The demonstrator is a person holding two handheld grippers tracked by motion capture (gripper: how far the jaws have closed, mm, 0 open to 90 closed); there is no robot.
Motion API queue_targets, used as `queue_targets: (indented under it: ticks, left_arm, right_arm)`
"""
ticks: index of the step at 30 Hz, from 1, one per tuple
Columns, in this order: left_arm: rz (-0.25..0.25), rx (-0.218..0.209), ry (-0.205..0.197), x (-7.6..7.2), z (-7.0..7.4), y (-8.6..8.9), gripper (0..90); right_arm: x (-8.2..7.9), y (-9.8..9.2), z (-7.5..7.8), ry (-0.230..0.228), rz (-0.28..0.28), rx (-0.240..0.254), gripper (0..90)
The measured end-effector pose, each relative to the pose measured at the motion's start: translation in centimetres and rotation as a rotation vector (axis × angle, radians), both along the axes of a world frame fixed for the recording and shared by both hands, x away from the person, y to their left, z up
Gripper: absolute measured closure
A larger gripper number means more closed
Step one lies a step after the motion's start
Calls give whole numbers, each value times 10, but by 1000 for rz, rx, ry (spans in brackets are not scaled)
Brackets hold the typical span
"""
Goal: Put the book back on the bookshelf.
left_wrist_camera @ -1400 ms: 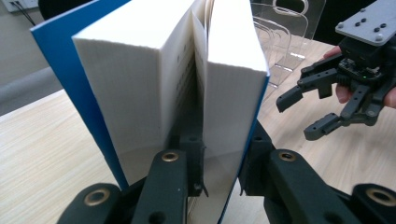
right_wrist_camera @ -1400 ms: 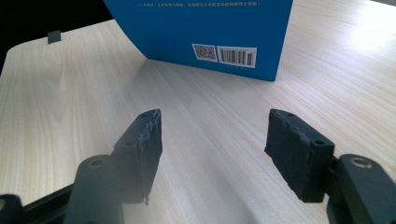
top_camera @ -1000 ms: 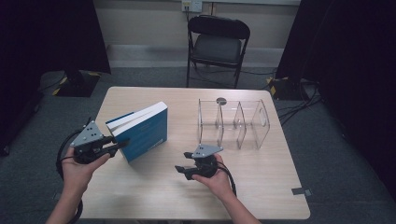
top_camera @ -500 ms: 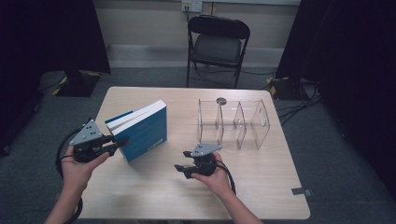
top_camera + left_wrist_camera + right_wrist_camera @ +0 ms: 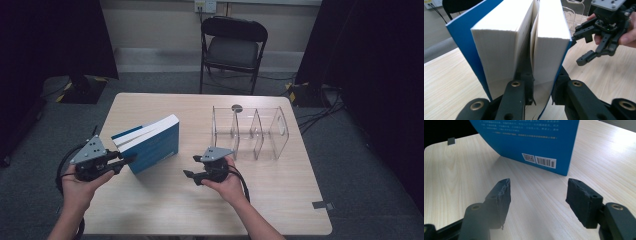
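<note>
The left gripper (image 5: 120,161) has its jaws pinching part of the thick blue-covered book (image 5: 152,142), tilted on the worktop (image 5: 280,200); the right gripper (image 5: 196,167), jaws spread and empty, faces the book's back cover just across from it; the clear acrylic divider rack (image 5: 250,131) stands behind that hand.

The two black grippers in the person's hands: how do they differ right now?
The left gripper is shut on the blue book: its fingers clamp part of the pages, and the book stands tilted on the table. The right gripper holds nothing; its fingers stand apart over bare wood, aimed at the book's back cover. The left sits at the table's edge, the right nearer the middle. Both are hand-held, black, with a grey plate on top.
</note>
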State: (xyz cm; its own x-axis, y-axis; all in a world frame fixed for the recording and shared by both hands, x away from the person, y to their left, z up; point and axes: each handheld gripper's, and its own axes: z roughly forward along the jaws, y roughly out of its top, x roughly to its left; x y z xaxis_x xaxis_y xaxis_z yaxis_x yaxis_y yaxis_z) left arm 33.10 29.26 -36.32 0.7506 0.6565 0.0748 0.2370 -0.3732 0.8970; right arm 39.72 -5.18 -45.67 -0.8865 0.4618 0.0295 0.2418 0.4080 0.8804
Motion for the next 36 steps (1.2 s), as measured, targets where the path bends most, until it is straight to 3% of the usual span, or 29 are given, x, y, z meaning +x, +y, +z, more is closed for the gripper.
queue_targets:
  ticks: [16,28,36]
  left_arm:
    - [6,-12,19,-31,-1,15,760]
    - [14,-35,36,-22,2,20,760]
    - [15,-36,48,-19,4,22,759]
  right_arm:
    - [-5,12,11,-27,34,-9,358]
    - [1,22,30,-42,58,-43,350]
    - [6,28,33,-46,69,-50,350]
